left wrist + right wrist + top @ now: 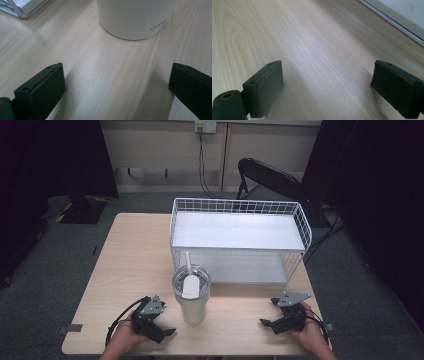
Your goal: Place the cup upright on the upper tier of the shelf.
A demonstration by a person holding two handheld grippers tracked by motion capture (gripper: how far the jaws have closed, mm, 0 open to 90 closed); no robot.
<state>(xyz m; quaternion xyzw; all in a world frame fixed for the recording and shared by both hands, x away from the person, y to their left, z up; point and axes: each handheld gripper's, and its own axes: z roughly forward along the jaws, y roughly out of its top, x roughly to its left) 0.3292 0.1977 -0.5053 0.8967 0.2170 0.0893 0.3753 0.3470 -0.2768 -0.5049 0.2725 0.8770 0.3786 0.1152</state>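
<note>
A white tumbler (191, 296) with a clear lid and a straw stands on the wooden table (135, 265), near its front edge. My left gripper (167, 329) rests low on the table just left of the tumbler, open and empty. In the left gripper view the tumbler's base (133, 18) sits a short way beyond the spread jaws of the left gripper (116, 82). My right gripper (268, 315) lies open at the front right, well apart from the tumbler. Bare wood lies between the wide jaws of the right gripper (327, 86).
A white wire basket rack (239, 237) with two shelves stands on the back half of the table, right behind the tumbler; its base edge (397, 22) shows in the right gripper view. A black folding chair (270, 177) stands beyond the table.
</note>
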